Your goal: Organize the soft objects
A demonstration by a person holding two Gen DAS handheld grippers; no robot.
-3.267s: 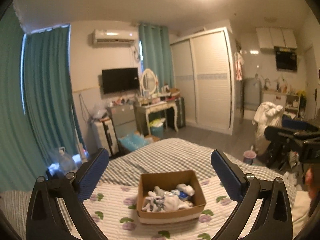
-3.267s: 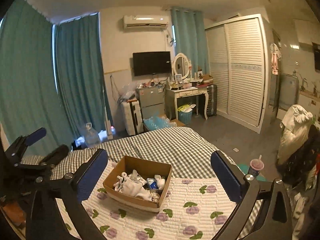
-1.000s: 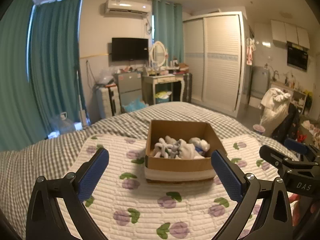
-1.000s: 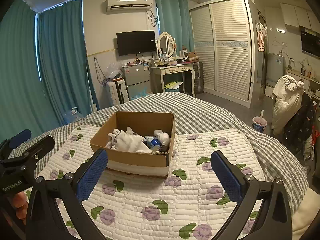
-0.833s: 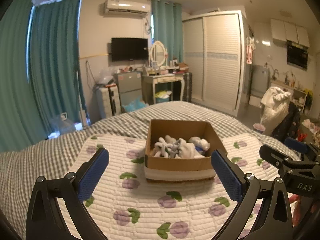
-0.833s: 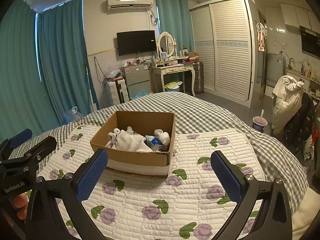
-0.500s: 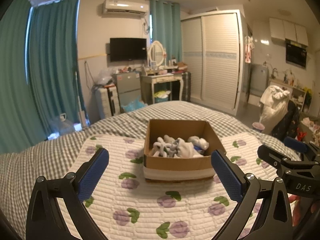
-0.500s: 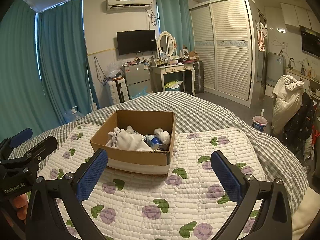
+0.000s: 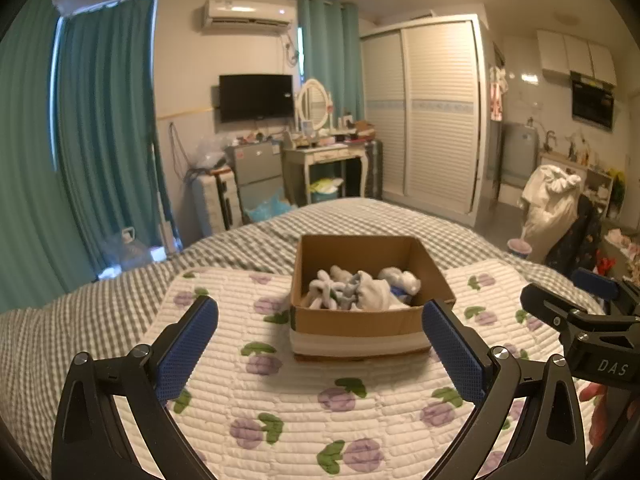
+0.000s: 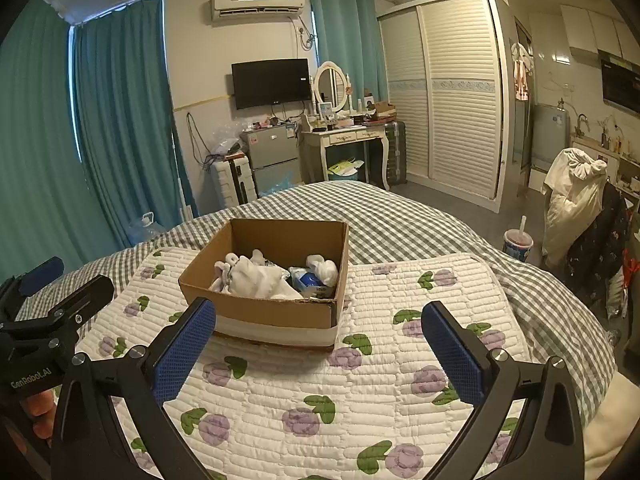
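Hovering over the quilted mat [image 9: 280, 432] on the bed [image 10: 420, 216], both grippers empty. Left gripper [image 9: 320, 340] spread wide, nothing between the blue pads [image 9: 188, 344]; right gripper [image 10: 319, 342] likewise released, pads [image 10: 452, 356] well apart. Each visible in the other's view at the frame edge, low beside the mat.

Cardboard box [image 9: 360, 322] standing upright on the mat, open-topped, centred ahead of the left gripper and slightly left of centre for the right. Inside — a loose heap of white soft items [image 9: 352, 290], looks like socks or small cloths, tangled rather than folded. Also a blue-and-white packet [image 10: 310, 280] near the right inner wall, with a rolled white piece [image 10: 322, 266] just beside it. Contents sitting low against the walls, below the rim. No soft items visible on the mat outside the box.

Step in hand: cannot be settled from this moment. Soft things all lying in the box fits either a finished gathering-up or a pile waiting to be taken out and sorted. Grippers poised, facing the box, touching nothing.

Handling judgement: any reach into the box calls for a top-down entry clear of the rim — items limp and intertwined, so a pinch on one is likely to drag neighbours along. Box light, on soft bedding; may shift if nudged.
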